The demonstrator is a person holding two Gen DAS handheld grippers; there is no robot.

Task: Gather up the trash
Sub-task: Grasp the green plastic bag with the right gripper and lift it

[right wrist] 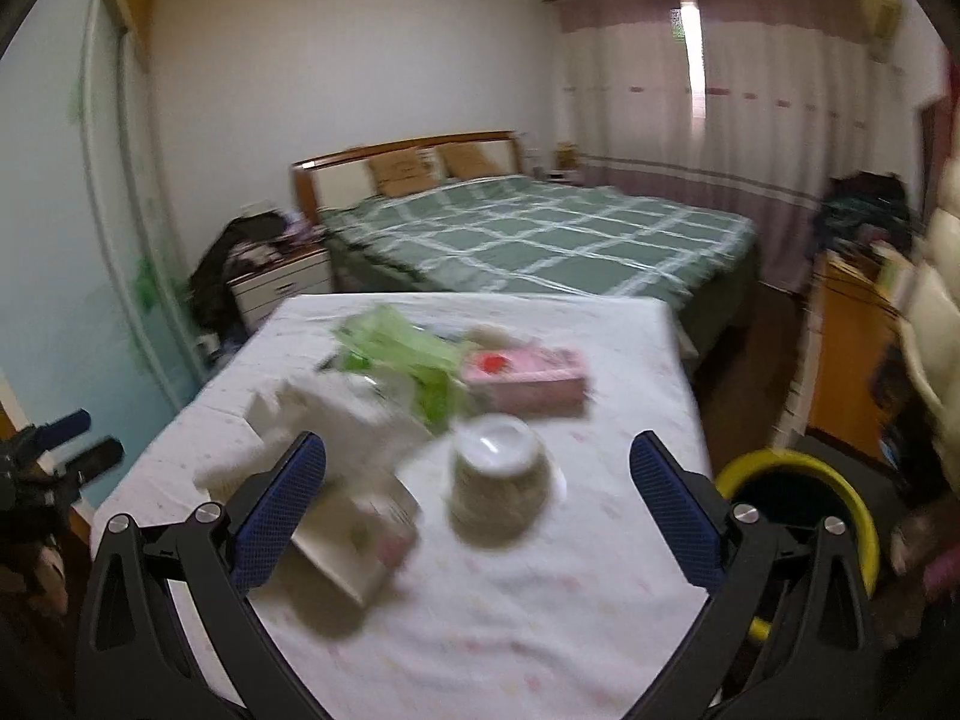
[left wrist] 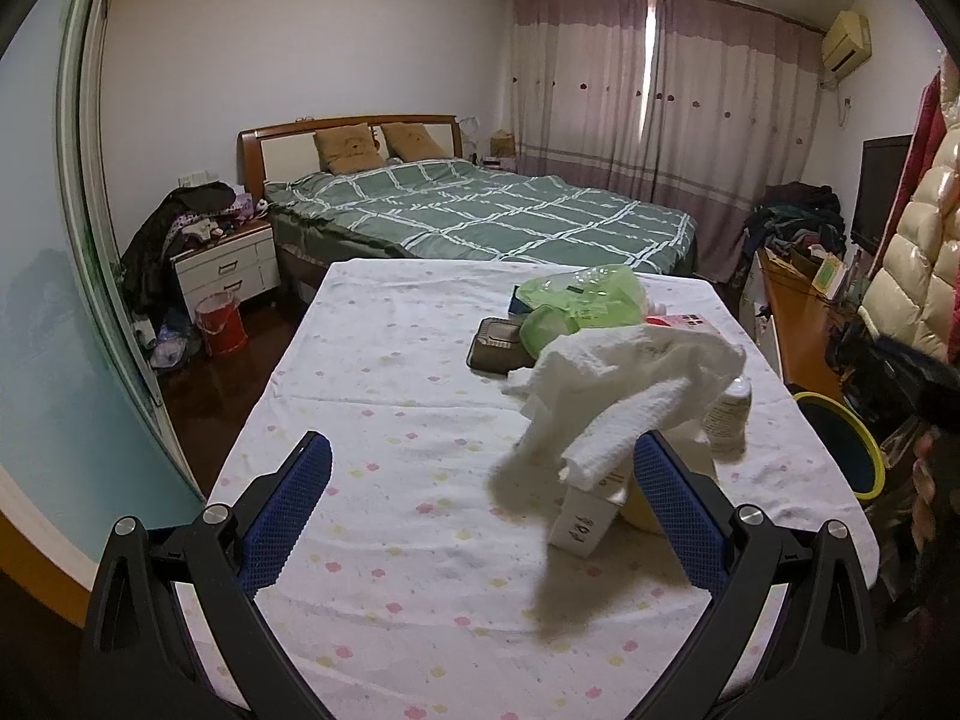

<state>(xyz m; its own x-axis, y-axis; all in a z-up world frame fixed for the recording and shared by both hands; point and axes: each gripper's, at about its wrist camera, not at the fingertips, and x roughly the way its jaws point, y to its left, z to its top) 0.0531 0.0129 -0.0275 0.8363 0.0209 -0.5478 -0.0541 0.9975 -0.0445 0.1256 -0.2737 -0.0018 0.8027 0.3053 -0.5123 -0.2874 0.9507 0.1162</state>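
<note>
1. Black-framed left tongs (left wrist: 480,480) with blue pads fill the bottom of the left wrist view; they gape wide and hold nothing, hovering over the tabletop (left wrist: 372,372) with its flower-dotted white cloth.
2. Between the pads and slightly to the right, a crumpled white paper towel (left wrist: 624,384) appears lifted above the cloth, draped over a small white carton (left wrist: 579,519). Whether the towel touches the right pad is hard to tell.
3. Just right of the towel stands a small white bottle (left wrist: 729,417).
4. Farther back lie a green plastic bag (left wrist: 576,300), a dark flat case (left wrist: 495,351) beside it, and a pink box (right wrist: 528,378).
5. Right tongs (right wrist: 477,477) are likewise spread wide and empty; that view is blurred. Between their pads sits an upturned white cup (right wrist: 501,480), and near the left pad a white carton lies tilted.
6. Off the tabletop's right edge stands a yellow-rimmed bin (right wrist: 798,486).
7. Beyond the tabletop is a bed (left wrist: 480,210) with a green checked cover.
</note>
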